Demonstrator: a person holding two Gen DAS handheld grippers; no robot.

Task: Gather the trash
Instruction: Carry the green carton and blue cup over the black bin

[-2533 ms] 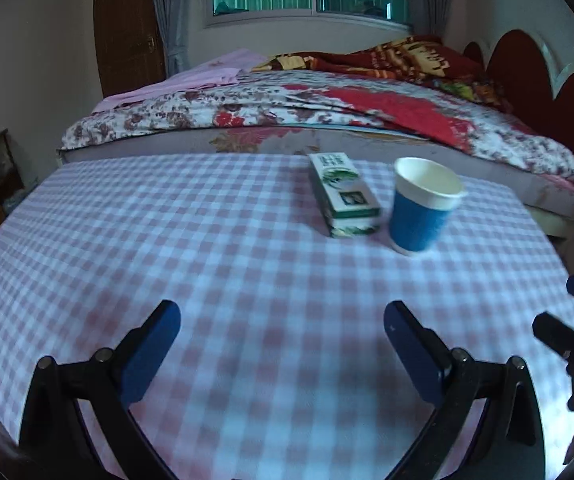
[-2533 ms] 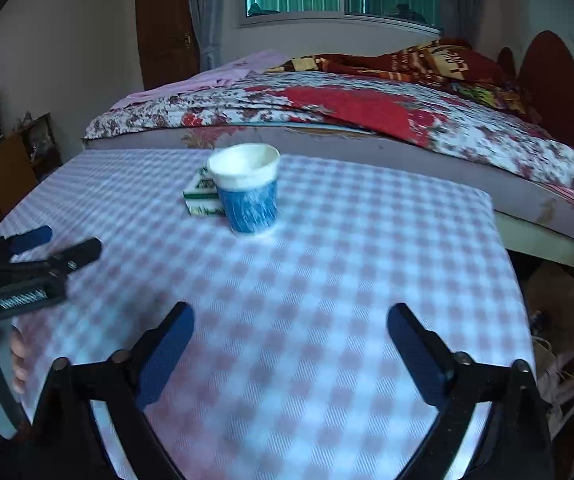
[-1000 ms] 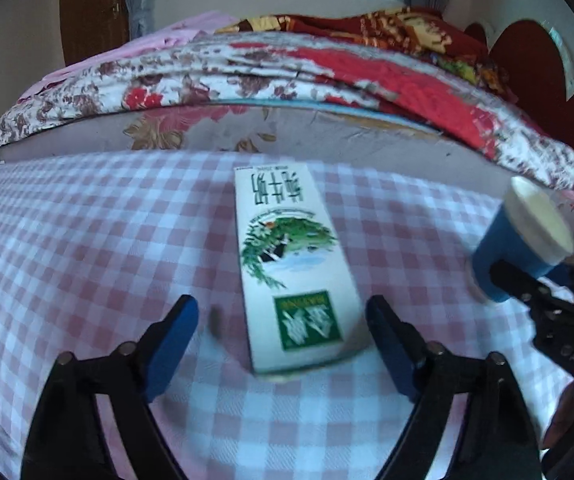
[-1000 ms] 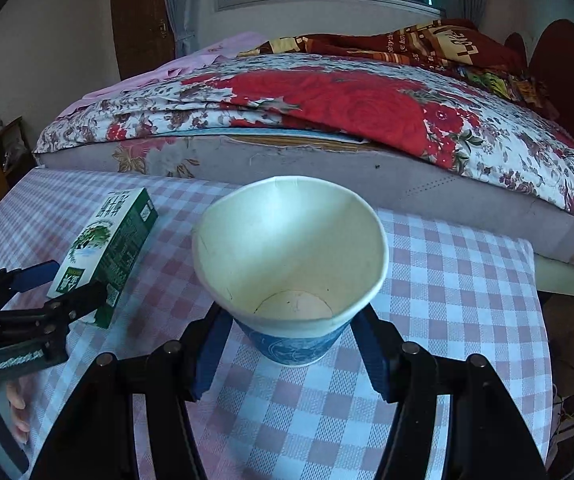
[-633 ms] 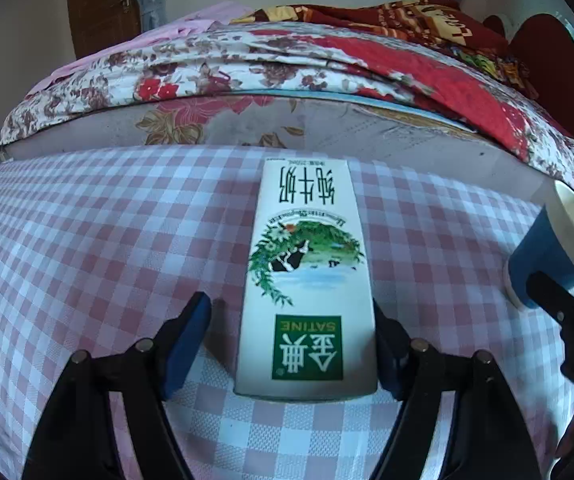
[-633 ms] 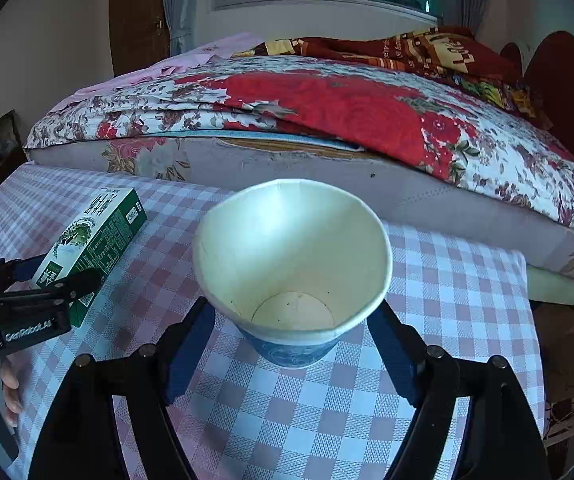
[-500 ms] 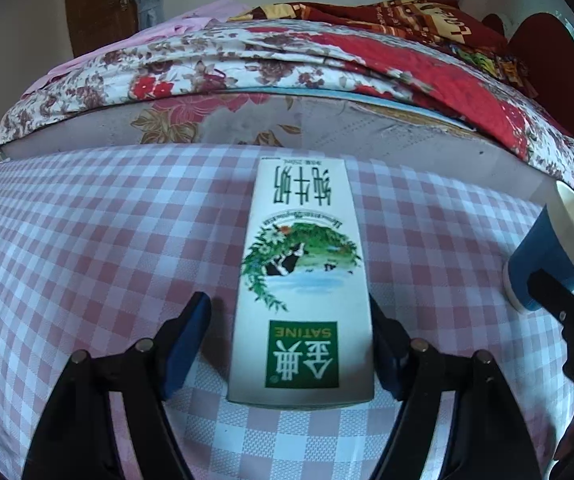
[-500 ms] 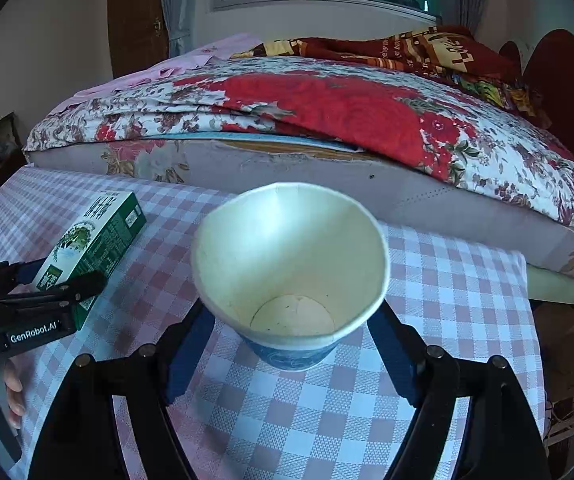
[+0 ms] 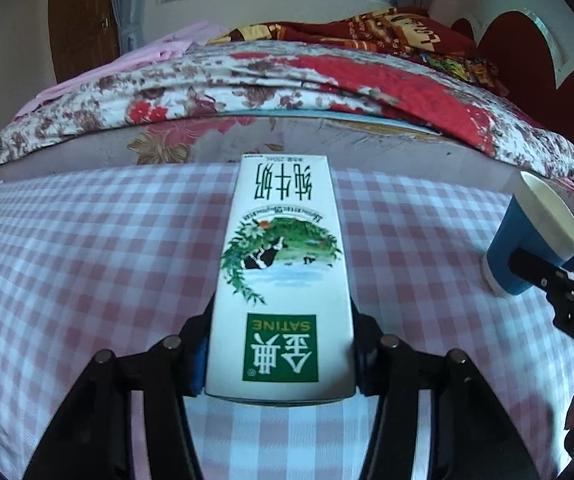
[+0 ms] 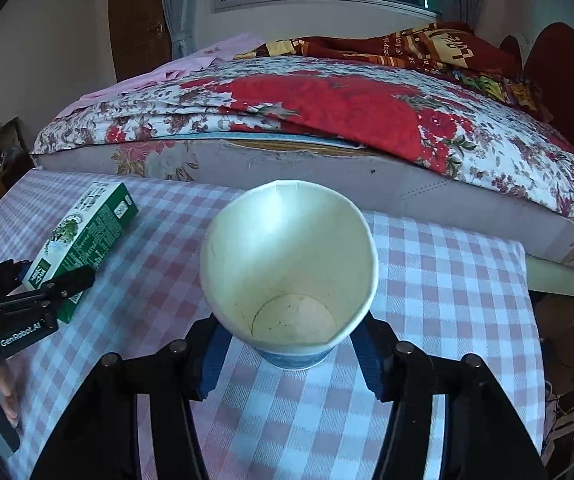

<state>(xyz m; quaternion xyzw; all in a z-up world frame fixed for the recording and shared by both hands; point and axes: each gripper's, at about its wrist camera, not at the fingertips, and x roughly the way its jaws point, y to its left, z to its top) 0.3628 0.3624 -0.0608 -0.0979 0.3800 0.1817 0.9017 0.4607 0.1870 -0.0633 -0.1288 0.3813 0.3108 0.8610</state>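
Left wrist view: left gripper (image 9: 281, 354) closing on the milk carton (image 9: 281, 276), which lies flat on the checked tablecloth (image 9: 87, 260); pads look pressed against both long sides at its near end. Squeeze only enough to hold, lift level so the far end doesn't drag. Right wrist view: right gripper (image 10: 289, 354) closing round the paper cup (image 10: 289, 264), upright and empty on the cloth; pads sit at its lower wall, contact looks likely. Grip gently, thin paper crushes; lift straight up.
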